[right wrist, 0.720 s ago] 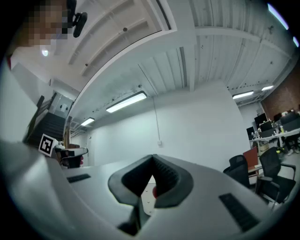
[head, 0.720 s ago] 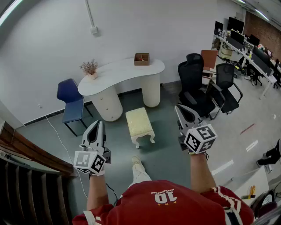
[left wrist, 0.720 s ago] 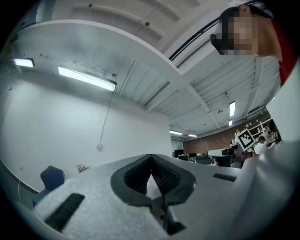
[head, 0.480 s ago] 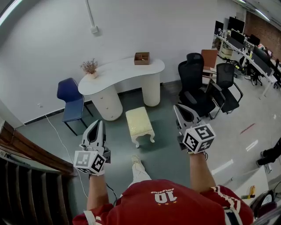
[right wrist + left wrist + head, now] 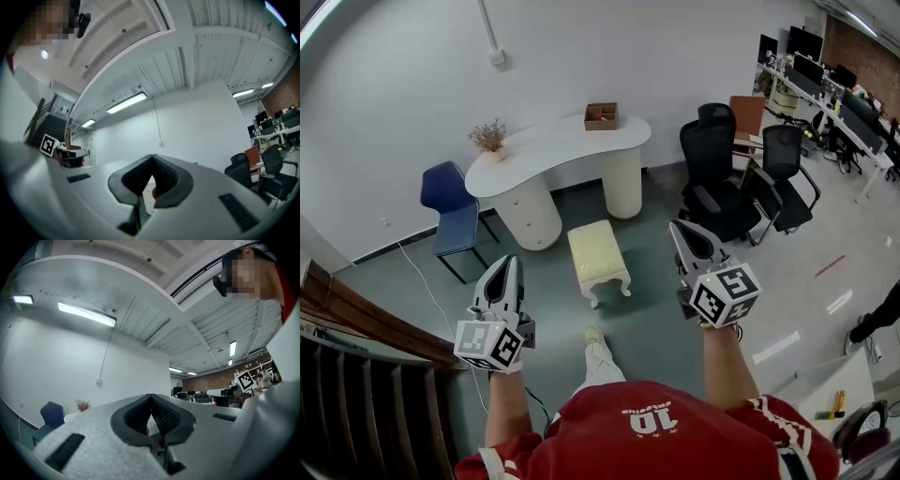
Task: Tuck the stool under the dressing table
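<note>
Firstly, the stool point(image 5: 598, 258): an oblong seat padded in pale cream, its cover faintly textured, on short curved white legs. It stands on the grey-green floor just before the opening between the table's two pedestals, not under the top, with its long side pointing towards that opening.

Dressing table point(image 5: 553, 150): a smooth white top of rounded kidney outline on two round, drum-like white pedestals, set against a plain white wall. On the top are a small pot of dried sprigs point(image 5: 489, 139) at the left end and a low wooden box point(image 5: 601, 115) with compartments at the right end.

Left gripper point(image 5: 508, 264): a matt grey shell with black ribbed pads and a marker cube point(image 5: 489, 345) at the rear. Its jaws are closed together with nothing between them, and it is held well short of the stool on its left. Right gripper point(image 5: 680, 228): same make, with its own cube point(image 5: 727, 295). Its jaws are also closed and empty, to the right of the stool.

Surroundings: a blue chair point(image 5: 450, 211) on thin dark legs stands left of the table. A cluster of black mesh office chairs point(image 5: 717, 178) stands right of it. A white cable point(image 5: 417, 281) trails over the floor. A dark wooden stair rail point(image 5: 356, 323) is at the lower left. Desks with monitors point(image 5: 825, 84) are far right. The person's shoe point(image 5: 595, 339) is on the floor just short of the stool, and nothing lies between the stool and the table opening.
</note>
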Demonstrator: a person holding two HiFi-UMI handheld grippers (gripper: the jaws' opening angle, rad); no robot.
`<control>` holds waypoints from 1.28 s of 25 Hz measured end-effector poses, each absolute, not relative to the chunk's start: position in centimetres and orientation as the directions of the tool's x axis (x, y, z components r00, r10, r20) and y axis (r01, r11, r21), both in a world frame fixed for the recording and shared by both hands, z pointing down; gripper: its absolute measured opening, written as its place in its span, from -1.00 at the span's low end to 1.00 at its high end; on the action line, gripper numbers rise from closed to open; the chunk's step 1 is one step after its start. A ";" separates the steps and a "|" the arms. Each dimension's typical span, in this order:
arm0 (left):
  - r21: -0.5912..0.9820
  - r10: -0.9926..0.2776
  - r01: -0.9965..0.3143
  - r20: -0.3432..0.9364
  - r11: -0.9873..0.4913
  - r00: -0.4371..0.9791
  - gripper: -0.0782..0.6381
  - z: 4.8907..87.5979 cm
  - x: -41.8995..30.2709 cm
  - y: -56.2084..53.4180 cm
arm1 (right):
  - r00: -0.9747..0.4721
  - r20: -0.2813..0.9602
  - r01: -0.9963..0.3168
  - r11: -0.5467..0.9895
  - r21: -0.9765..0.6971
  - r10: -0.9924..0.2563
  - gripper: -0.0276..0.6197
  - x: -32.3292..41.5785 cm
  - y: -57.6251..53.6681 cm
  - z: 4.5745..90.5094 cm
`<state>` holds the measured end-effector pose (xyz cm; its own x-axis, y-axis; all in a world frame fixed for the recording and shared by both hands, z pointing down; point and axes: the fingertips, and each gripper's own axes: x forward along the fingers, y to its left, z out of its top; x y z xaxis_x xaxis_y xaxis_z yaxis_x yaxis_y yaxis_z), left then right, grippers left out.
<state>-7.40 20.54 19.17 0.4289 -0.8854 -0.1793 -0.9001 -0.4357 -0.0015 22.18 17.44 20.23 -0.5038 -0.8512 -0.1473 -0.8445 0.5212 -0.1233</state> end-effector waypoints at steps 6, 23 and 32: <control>-0.004 -0.891 -0.901 -0.147 -0.434 0.429 -0.76 19.9 -7.0 20.0 | -0.522 -0.138 -0.828 0.539 -0.152 -0.842 -0.90 22.3 17.0 21.0; 0.045 -0.913 -0.916 -0.118 -0.398 0.391 -0.76 21.3 -12.5 13.3 | -0.507 -0.094 -0.846 0.516 -0.133 -0.857 -0.90 18.3 9.1 21.2; 0.056 -0.912 -0.917 -0.151 -0.394 0.383 -0.76 20.6 -18.2 4.0 | -0.505 -0.142 -0.853 0.517 -0.067 -0.851 -0.90 12.1 -0.8 17.6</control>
